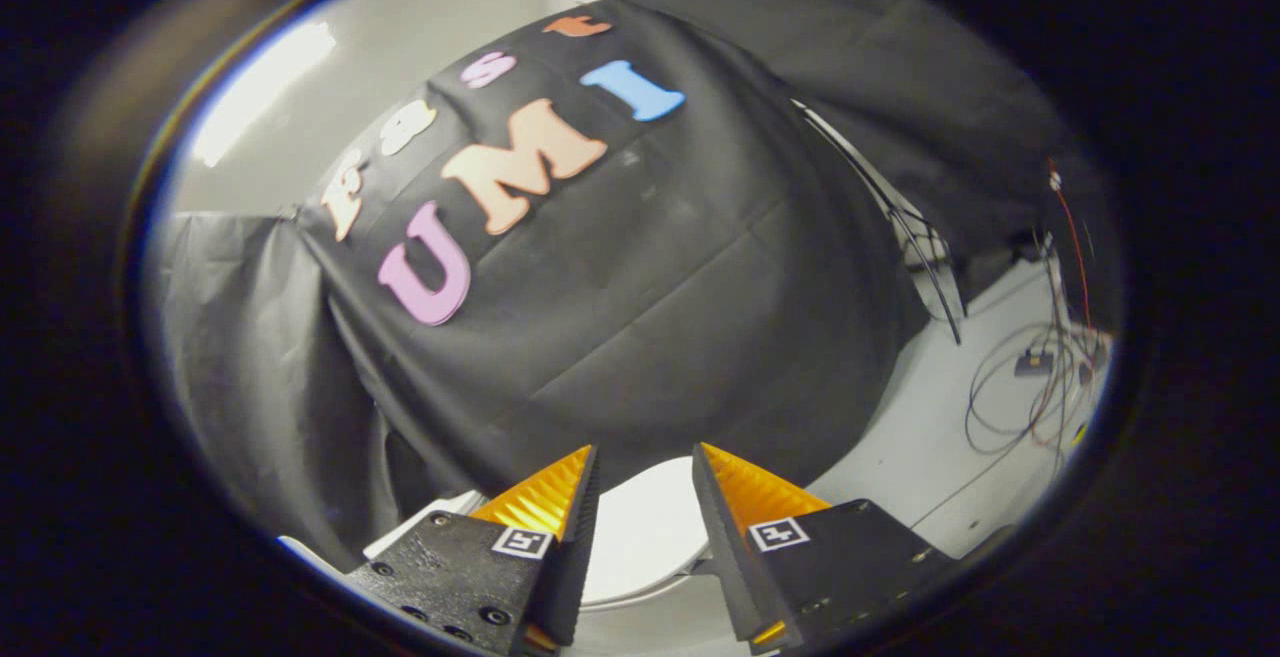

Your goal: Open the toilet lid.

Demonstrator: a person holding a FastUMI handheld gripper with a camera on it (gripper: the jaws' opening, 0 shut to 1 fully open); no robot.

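A white toilet lid (645, 527) shows low between my two fingers, rounded and tilted, with its far edge near the black cloth wall. My gripper (645, 459) is open, its orange ridged fingertips (545, 497) apart with a gap between them. The fingers sit above and in front of the lid, and I cannot tell whether they touch it. A white part of the toilet (420, 527) shows just left of the left finger.
The black cloth wall (650, 287) rises right behind the toilet. To the right lies a pale floor (930, 437) with loose cables (1030, 377) and a small dark box. A thin stand leg (925, 267) leans by the cloth's right edge.
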